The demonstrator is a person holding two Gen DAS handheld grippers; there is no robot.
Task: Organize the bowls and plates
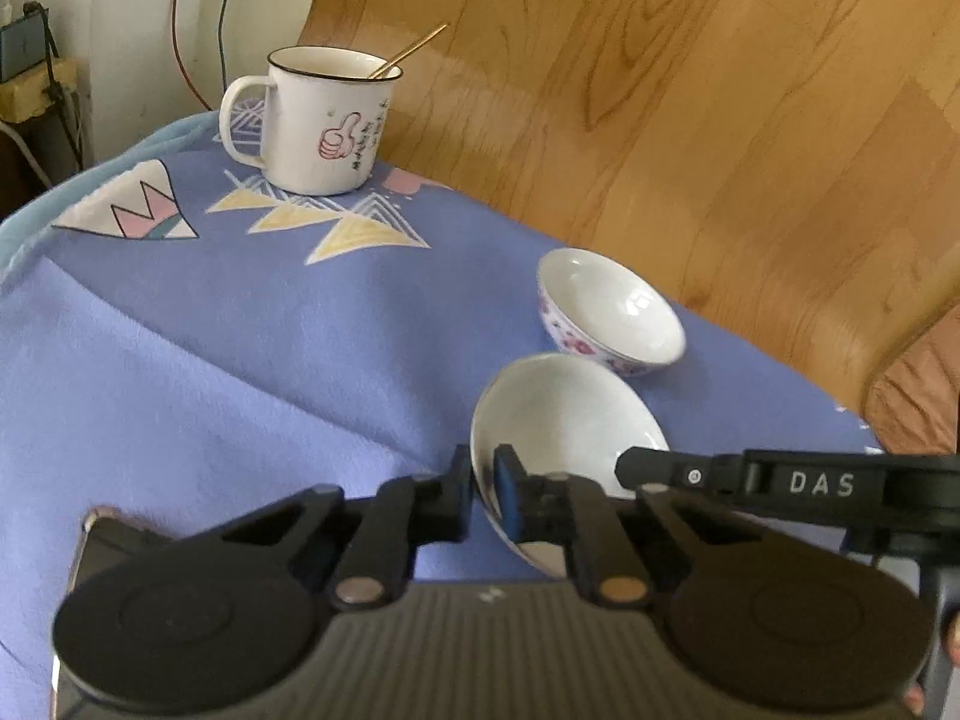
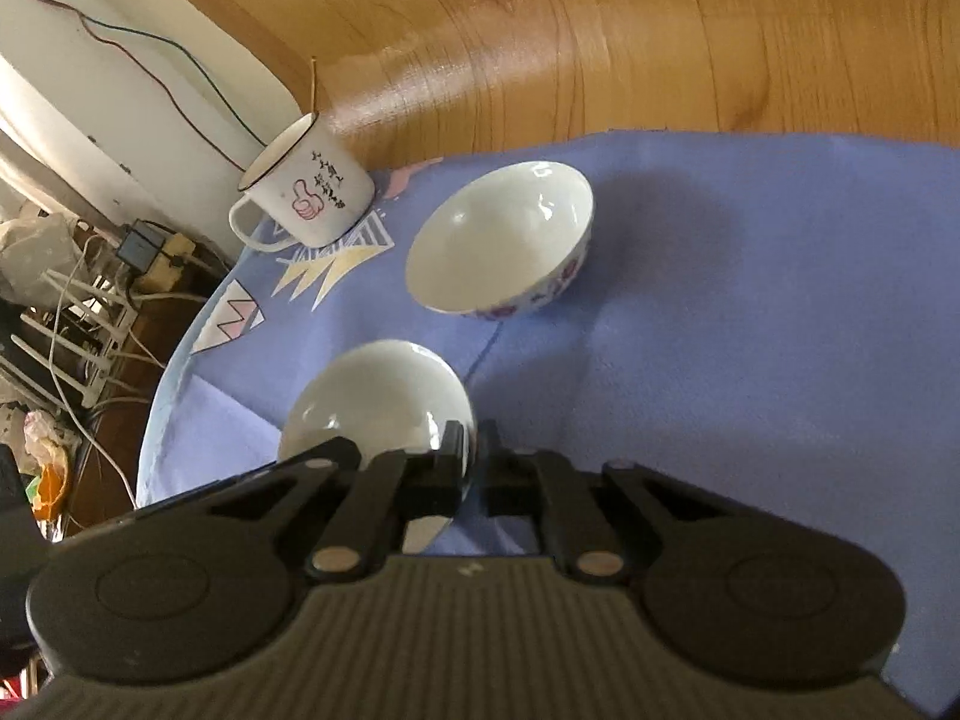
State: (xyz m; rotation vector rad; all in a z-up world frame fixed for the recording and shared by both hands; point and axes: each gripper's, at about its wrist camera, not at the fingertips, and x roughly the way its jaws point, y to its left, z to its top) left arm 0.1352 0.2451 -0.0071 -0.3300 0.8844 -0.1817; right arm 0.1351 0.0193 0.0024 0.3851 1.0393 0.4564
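Purple tablecloth [image 1: 210,360] above wooden floor [image 1: 690,120]

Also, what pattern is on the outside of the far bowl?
Pink and purple flowers on white, on the far bowl, clearest in the left wrist view.

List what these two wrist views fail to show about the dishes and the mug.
- White dish: near rim and underside, hidden by both grippers' fingers, left wrist view.
- Mug: contents, its side faces the right wrist camera.
- Floral bowl: base, hidden by the dish rim, left wrist view.
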